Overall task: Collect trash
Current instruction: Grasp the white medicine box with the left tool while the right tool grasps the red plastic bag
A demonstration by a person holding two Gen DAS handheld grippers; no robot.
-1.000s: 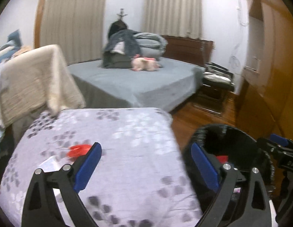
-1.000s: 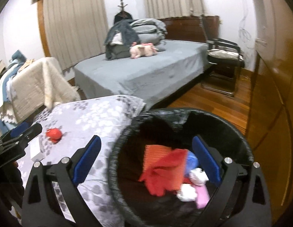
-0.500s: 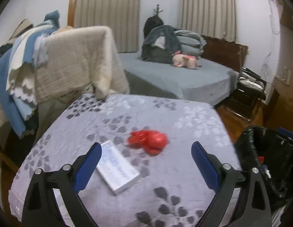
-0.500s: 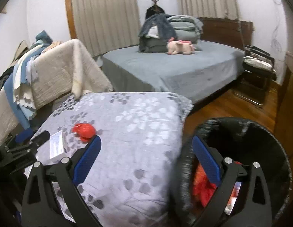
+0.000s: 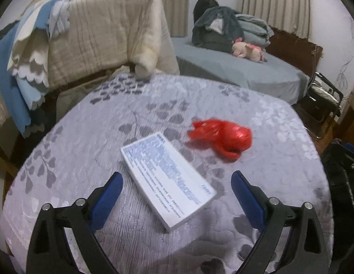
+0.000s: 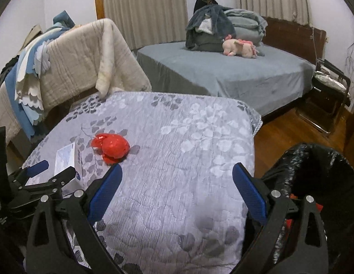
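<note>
Crumpled red wrapper (image 5: 222,138), flat white box (image 5: 167,180)

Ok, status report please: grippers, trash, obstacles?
Left gripper open above white box. Right gripper open, empty. Red wrapper beside box. Nothing in the way.

Under your grippers the quilt (image 5: 279,123) is matt stitched cloth, finely ribbed, with a grey leaf print. The box (image 5: 167,180) looks like smooth card, faintly glossy, printed in blue. The red bag (image 5: 222,138) is thin crinkled plastic that catches the light (so does the black liner (image 6: 314,164) beside your right gripper (image 6: 175,185), shiny and wrinkled). Your left gripper (image 5: 175,189) has matt black plastic arms, bright metal screws and smooth blue pads (image 5: 107,196). The floor (image 6: 288,127) is polished wood. The beige blanket (image 5: 103,34) looks coarse and ridged.
</note>
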